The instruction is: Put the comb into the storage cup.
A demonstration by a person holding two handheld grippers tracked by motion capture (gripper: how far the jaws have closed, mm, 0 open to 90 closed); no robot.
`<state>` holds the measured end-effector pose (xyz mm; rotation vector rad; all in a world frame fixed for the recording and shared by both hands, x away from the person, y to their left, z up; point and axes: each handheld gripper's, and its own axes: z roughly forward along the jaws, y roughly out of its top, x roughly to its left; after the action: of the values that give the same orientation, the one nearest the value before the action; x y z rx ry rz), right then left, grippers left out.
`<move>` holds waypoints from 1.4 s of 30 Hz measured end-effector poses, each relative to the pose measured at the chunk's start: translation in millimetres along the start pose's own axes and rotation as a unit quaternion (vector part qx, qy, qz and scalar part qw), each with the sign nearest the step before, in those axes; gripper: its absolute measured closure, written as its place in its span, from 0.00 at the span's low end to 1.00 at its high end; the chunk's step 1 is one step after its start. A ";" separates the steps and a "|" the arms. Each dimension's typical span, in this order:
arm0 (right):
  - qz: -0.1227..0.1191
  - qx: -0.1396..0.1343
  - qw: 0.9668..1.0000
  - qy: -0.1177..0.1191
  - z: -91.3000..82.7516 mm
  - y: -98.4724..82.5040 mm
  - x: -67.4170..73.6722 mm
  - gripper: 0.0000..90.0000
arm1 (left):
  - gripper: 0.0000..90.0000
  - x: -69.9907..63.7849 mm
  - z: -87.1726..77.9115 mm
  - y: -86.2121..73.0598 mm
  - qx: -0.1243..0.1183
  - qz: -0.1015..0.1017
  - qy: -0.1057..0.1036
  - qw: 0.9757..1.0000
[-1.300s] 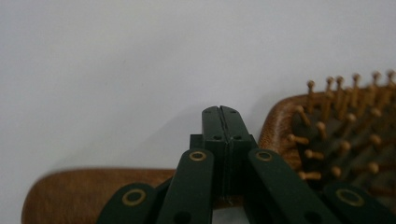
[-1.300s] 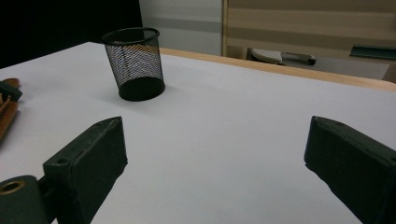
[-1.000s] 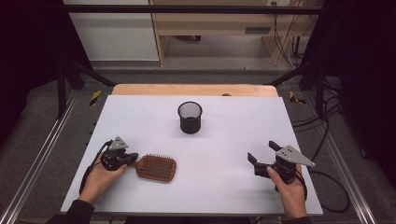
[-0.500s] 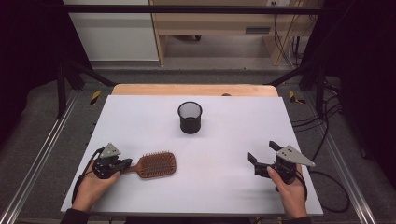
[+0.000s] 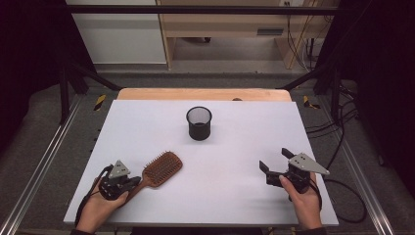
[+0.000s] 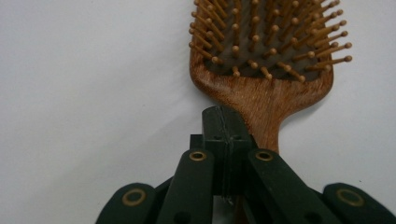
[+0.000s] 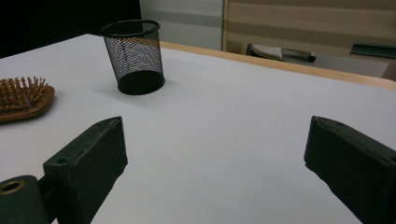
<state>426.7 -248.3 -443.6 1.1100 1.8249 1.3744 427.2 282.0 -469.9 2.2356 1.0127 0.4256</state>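
Keep the wooden paddle hairbrush (image 5: 161, 169) level and drag it by its handle without twisting. It lies bristles up near the front left corner of the white surface (image 5: 235, 196). The left gripper (image 6: 224, 140) has its jaws clamped on the handle; the right gripper (image 5: 274, 165) rests with jaws wide, holding nothing.

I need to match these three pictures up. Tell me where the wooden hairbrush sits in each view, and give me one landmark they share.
High view: the hairbrush lies at lower left on the white table, its handle at the left gripper.
Left gripper view: it is at upper centre and right, bristles up, handle running down behind the shut fingers.
Right gripper view: its head is at the left edge, mid-height.
Shared landmark: the white table; the black mesh cup shows in the high and right gripper views.
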 end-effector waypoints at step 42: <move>-0.014 0.015 1.000 0.004 3.4 -0.9 4.6 0.06 | 0.07 -6.5 -21.8 40.2 0.042 -0.020 0.039 0.998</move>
<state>427.2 -242.8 -445.4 1.0896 1.8656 1.3423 433.8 266.2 -427.0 2.2842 1.1328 0.4627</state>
